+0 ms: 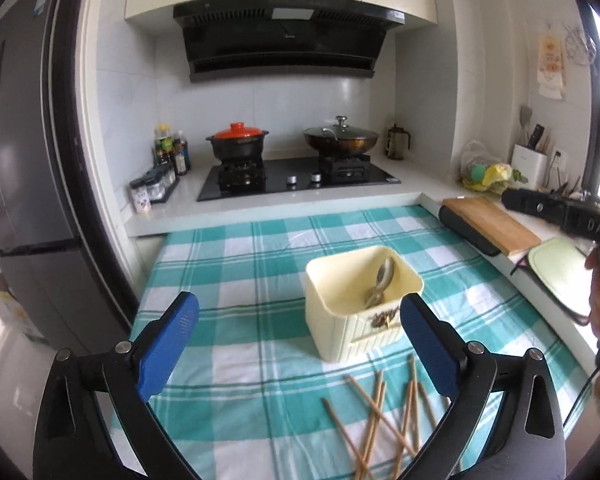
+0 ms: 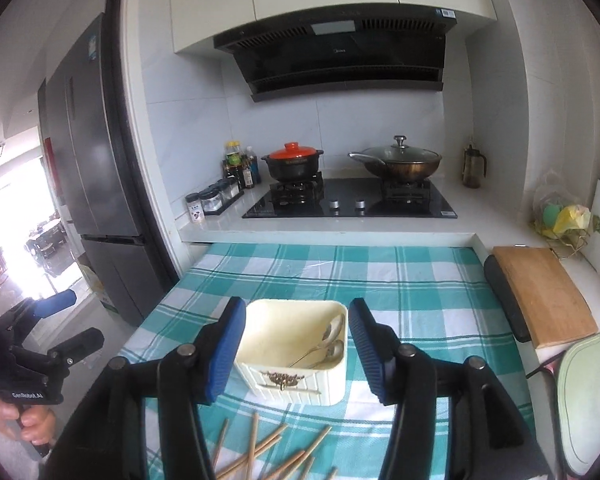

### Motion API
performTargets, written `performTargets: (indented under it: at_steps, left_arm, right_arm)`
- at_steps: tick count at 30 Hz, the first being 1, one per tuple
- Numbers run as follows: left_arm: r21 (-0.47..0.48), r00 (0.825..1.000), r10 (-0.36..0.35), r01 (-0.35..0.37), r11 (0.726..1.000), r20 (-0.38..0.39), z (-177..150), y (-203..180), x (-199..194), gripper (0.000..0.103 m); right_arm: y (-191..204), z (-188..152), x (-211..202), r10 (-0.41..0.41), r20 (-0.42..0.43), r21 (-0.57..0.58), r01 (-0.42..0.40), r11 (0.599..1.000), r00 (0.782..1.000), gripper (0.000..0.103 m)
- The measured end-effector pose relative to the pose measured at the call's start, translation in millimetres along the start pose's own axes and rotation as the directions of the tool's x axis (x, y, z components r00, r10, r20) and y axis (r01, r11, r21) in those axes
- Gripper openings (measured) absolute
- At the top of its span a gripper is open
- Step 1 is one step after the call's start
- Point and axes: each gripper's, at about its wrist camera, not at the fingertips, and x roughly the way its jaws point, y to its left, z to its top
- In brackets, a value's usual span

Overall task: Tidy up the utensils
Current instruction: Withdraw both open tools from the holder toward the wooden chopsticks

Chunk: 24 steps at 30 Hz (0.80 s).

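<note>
Chopsticks are lying scattered on the checked cloth before the cream bin | spoons are already sitting inside | we are holding both the left gripper and the right gripper with jaws apart and empty, likely readying a pick.

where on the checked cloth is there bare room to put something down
The checked cloth is bare between the cream container and the stove counter, and again left of the container toward the fridge. It is crowded near the front, where the chopsticks lie crossed.
</note>
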Motion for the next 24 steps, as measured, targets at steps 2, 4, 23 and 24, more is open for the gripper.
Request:
performTargets:
  at_steps: [2,4,23,24]
  left_arm:
    - [0.013,1.0,-0.007,0.007,1.0,-0.026,-27.1,-2.4,-11.3,0.101]
    - [-0.006,0.997,-0.023,0.022,1.0,-0.08,-54.3,-4.5,-15.3,0.101]
    - [-0.139,0.981,-0.013,-0.015,0.99,-0.195,-192.2,-32.4,-35.6,0.102]
    - [-0.156,0.98,-0.026,-0.006,0.988,-0.198,-193.5,-30.5,-35.1,0.102]
  right_arm:
    - [6.4,-18.9,-19.5,-0.008,0.013,-0.026,0.008,1.0,1.0,0.055]
    - [11.0,-40.8,-34.6,-0.023,0.013,-0.047,0.024,0.999,1.0,0.055]
    - [18.9,-250.8,-52.7,-0.206,-0.167,-0.047,0.201,0.979,0.964,0.055]
    - [18.9,-255.9,-52.7,-0.205,-0.176,-0.04,0.201,0.979,0.963,0.055]
